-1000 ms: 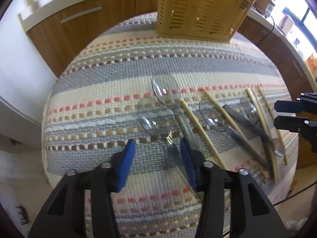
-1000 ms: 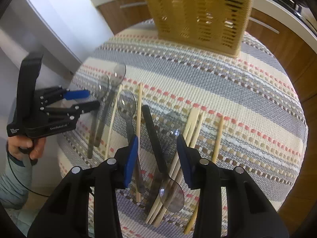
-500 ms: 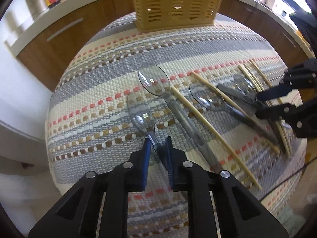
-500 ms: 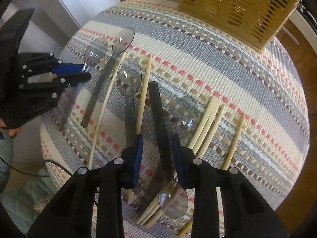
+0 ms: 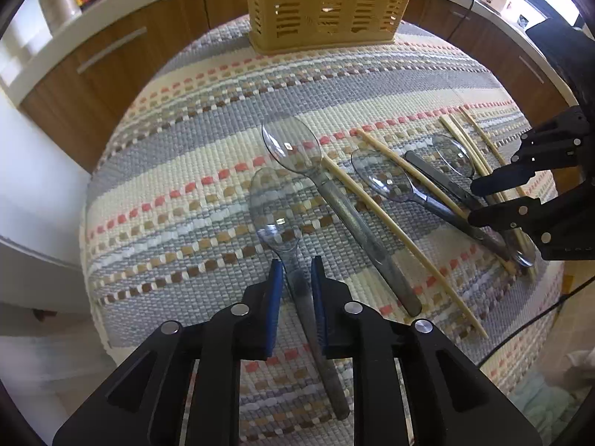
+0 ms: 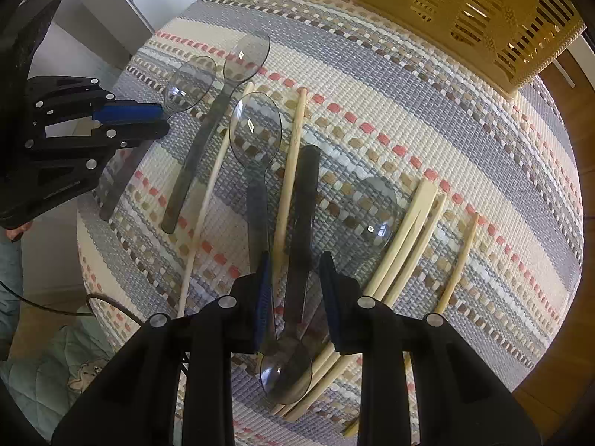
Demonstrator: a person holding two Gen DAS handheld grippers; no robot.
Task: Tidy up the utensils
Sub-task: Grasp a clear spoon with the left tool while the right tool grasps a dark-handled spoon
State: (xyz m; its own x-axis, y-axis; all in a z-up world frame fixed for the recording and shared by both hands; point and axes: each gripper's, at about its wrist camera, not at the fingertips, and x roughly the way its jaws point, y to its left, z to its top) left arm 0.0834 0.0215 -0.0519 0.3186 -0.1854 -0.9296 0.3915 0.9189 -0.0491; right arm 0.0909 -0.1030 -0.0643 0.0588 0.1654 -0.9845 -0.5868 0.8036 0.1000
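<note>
Underneath, a striped woven mat (image 5: 208, 156) fronts wooden cabinets (image 5: 111, 59).

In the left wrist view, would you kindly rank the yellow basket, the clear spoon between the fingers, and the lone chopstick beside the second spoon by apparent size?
1. yellow basket, largest, though partly cut off at the top.
2. and 3. clear spoon and lone chopstick: similar length; the spoon sits nearer the camera, so I would not rank them.
</note>
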